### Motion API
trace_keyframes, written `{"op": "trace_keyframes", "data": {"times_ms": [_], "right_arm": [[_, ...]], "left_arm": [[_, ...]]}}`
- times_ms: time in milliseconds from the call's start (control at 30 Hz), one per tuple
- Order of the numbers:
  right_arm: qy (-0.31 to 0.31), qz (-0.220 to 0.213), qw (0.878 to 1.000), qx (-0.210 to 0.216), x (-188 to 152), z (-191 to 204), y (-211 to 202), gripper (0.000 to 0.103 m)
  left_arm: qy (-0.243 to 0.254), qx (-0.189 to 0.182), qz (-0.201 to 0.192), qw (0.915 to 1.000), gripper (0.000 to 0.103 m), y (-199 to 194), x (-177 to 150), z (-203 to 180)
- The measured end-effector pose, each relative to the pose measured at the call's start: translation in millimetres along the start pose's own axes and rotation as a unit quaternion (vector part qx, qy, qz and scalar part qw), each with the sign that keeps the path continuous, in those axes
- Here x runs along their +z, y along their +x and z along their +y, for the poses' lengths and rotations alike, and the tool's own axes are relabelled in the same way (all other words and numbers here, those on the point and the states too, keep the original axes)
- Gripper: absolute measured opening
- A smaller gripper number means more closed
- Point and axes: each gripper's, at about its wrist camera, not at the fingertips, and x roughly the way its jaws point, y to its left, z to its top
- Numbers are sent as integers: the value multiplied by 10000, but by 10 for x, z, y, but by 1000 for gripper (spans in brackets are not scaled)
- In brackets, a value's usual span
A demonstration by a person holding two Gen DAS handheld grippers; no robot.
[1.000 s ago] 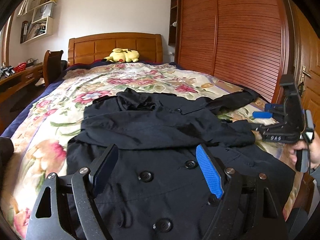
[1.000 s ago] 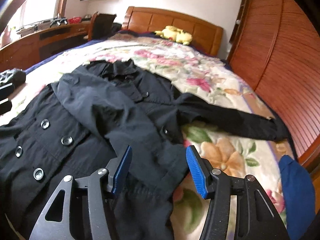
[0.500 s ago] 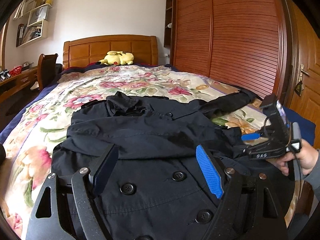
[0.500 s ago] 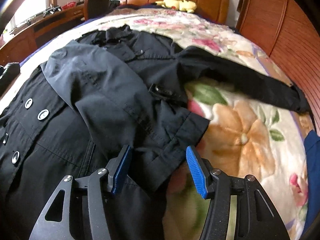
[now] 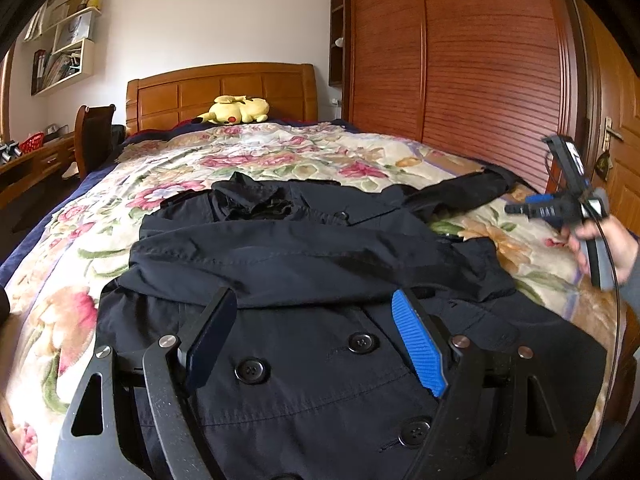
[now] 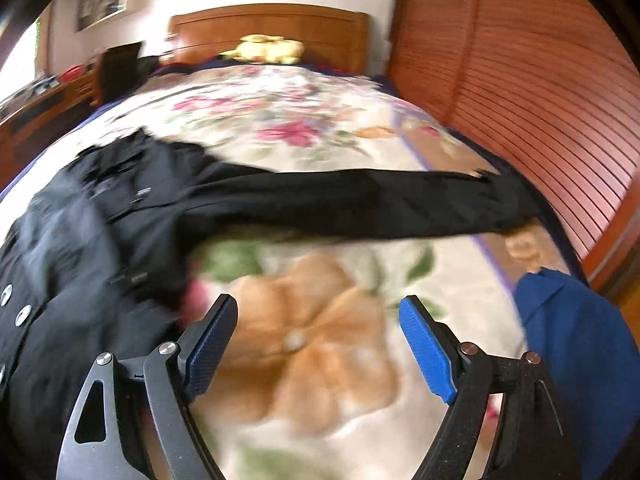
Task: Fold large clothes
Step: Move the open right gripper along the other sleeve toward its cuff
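Black coat (image 5: 312, 320) lies spread on floral bedspread (image 6: 312, 344), one sleeve folded across chest. Right gripper (image 6: 320, 344) has let go of sleeve cuff, swung off coat's edge over bare bedspread; jaws opening, nothing between. Left gripper (image 5: 316, 344) stays wide apart above coat's buttons, empty.

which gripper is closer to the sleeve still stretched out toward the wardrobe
Right. The right gripper is opening, empty, over the quilt just short of the outstretched sleeve; the left gripper hangs over the coat's buttoned front.
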Motion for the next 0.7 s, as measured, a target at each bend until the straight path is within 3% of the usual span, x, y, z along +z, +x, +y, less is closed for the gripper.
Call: {"op": "trace_keyframes", "data": {"times_ms": [167,533,700], "right_arm": [[469,1,9989,-49,196,-427,355,84],[1268,419,9905,-320,686,-611,1435,84],[1534,528,9827,-895,792,-674,1666,84]], "left_arm": [[88,-6,99,9999,81,62,-22,-40],[8,-54,238,9997,81,126,-47,-9],[-114,-113,254,9995,81,127,-48,33]]}}
